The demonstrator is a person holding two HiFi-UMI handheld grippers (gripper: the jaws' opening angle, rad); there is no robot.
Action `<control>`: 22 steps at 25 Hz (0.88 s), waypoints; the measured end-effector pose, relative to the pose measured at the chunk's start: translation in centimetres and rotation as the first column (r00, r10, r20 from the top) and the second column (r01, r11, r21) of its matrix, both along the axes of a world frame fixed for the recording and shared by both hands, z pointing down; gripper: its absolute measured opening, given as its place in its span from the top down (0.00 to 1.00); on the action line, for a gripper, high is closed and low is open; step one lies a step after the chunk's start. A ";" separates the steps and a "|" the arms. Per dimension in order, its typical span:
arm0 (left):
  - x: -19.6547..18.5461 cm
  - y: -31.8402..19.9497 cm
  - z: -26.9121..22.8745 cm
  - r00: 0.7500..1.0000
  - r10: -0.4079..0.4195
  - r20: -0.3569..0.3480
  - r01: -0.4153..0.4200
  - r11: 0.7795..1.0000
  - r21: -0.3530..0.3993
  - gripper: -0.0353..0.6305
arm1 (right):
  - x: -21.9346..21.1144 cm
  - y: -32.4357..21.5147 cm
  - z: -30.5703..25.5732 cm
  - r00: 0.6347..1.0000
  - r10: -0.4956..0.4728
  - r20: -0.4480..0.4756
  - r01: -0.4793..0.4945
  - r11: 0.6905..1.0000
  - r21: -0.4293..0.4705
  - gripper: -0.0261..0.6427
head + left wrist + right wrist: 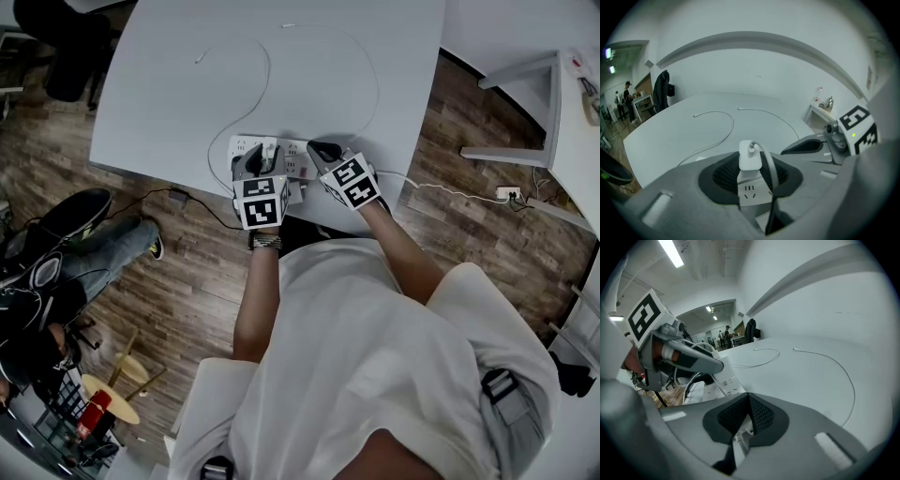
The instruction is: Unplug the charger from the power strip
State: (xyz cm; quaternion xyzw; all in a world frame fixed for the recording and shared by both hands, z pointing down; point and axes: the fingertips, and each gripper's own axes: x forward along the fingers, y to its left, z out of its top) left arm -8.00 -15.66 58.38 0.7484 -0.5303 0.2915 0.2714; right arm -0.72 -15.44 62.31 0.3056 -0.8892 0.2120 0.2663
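**Squarely on the charger: left jaws closed around it**

Low in the middle of the head view, the left gripper [265, 159] reaches over the near edge of the white desk [281, 84]. Its jaws are closed on the white charger [750, 158], with a pad on each side. The charger stands upright on the power strip [749, 193]. Just to the right in that frame, the right gripper [323, 152] points down at the strip, its jaws shut tip to tip. Higher up, 2 thin white cables [253, 70] curl across the desk.

Matt smooth table [309, 94], glossy plastic charger [750, 161] — wood-grain floor [469, 234]
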 end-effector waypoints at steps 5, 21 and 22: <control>-1.6 -1.7 -2.2 0.998 -0.034 -0.054 0.036 0.999 0.040 0.74 | 0.0 -0.1 0.1 1.000 0.003 -0.002 -0.003 1.000 0.004 0.96; 0.0 -0.4 -0.1 0.900 -0.094 -0.425 0.045 0.991 -0.125 0.74 | -0.3 -0.2 0.1 1.000 0.005 -0.005 -0.005 1.000 0.005 0.96; 0.0 -0.4 0.1 0.898 -0.095 -0.430 0.042 0.990 -0.131 0.74 | -0.3 -0.3 0.1 1.000 0.005 -0.005 -0.005 1.000 0.005 0.96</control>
